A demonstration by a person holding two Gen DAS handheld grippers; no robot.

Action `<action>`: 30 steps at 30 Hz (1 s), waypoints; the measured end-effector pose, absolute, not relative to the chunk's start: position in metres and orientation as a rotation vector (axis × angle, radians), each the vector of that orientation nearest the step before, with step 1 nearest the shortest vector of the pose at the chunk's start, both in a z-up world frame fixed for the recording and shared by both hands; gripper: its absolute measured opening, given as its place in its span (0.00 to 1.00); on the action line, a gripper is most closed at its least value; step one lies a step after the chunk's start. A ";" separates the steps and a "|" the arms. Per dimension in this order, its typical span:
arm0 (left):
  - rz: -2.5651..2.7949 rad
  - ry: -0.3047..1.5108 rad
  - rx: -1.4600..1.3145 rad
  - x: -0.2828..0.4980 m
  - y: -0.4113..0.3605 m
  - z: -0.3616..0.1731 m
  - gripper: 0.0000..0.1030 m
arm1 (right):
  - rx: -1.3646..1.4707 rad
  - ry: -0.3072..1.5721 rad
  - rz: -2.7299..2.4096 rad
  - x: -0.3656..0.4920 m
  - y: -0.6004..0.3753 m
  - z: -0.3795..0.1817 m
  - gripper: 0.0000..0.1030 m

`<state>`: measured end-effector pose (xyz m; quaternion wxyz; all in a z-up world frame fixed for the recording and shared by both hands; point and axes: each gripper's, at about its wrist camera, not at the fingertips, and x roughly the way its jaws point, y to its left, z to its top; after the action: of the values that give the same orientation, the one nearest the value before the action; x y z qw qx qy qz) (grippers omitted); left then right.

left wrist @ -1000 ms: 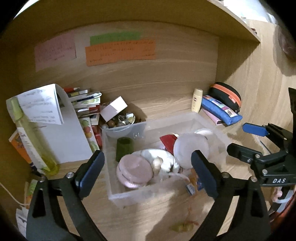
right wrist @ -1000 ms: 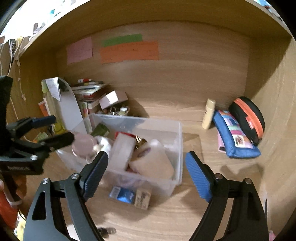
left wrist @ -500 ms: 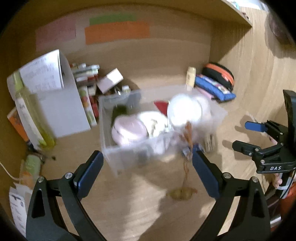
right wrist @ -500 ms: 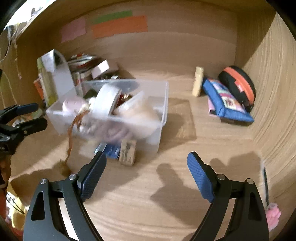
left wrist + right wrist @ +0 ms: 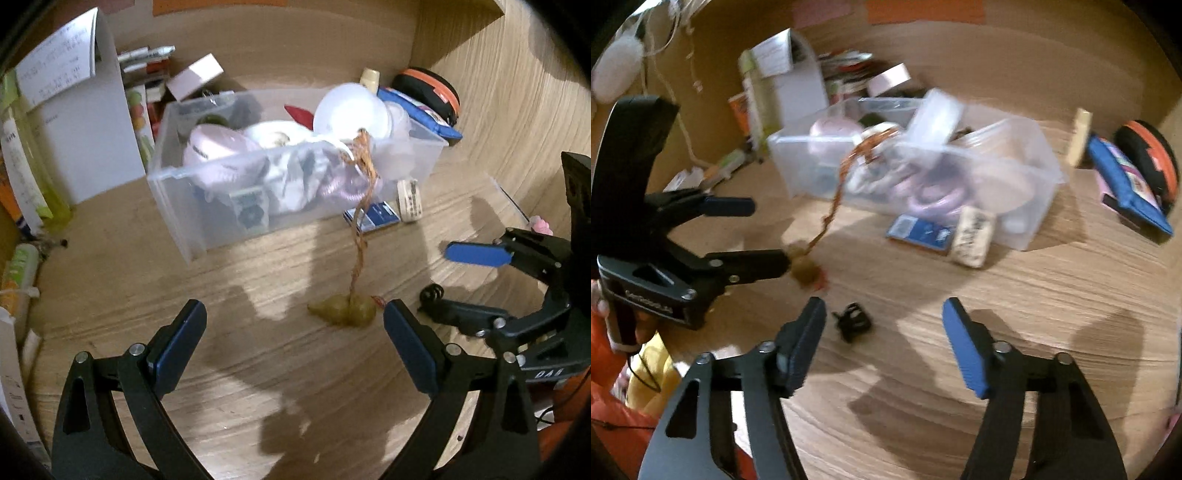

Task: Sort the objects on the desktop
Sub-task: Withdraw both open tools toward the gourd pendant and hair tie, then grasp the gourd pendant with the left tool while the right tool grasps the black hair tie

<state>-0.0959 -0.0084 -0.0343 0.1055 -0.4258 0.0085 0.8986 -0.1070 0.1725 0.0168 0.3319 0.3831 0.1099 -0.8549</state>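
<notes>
Left wrist view: left gripper (image 5: pixel 291 328) spread, nothing between its pads; gourd charm (image 5: pixel 343 312) lay on the desk (image 5: pixel 258 369) just ahead, its cord running up into the bin (image 5: pixel 177 184).
Right wrist view: right gripper (image 5: pixel 882 332) was closing, jaws apart, pinching nothing; black clip (image 5: pixel 853 321) on the desk beside its left pad.

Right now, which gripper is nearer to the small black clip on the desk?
Right. The right gripper has the black clip just ahead of its left finger, jaws closing, nothing between them. The left gripper is farther away, by the gourd charm.
</notes>
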 end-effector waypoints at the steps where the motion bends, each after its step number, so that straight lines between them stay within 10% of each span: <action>1: 2.644 0.025 -1.257 -0.096 -0.008 -0.035 0.95 | 1.005 0.297 -2.220 -0.106 0.169 0.015 0.51; 9: 2.597 0.089 -1.291 -0.105 0.005 -0.040 0.95 | 1.018 0.328 -2.173 -0.102 0.159 0.010 0.22; 14: 2.584 0.156 -1.285 -0.106 0.013 -0.042 0.93 | 1.006 0.335 -2.181 -0.096 0.165 0.010 0.21; 24: 2.555 0.205 -1.259 -0.106 0.022 -0.044 0.41 | 1.015 0.295 -2.196 -0.095 0.181 0.015 0.21; 30: 2.567 0.178 -1.255 -0.105 0.017 -0.043 0.41 | 1.016 0.247 -2.220 -0.100 0.187 0.023 0.21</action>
<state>-0.1049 0.0174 -0.0432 0.1388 -0.4341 0.0617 0.8879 -0.1004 0.1873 0.0228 0.3369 0.3899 0.0946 -0.8518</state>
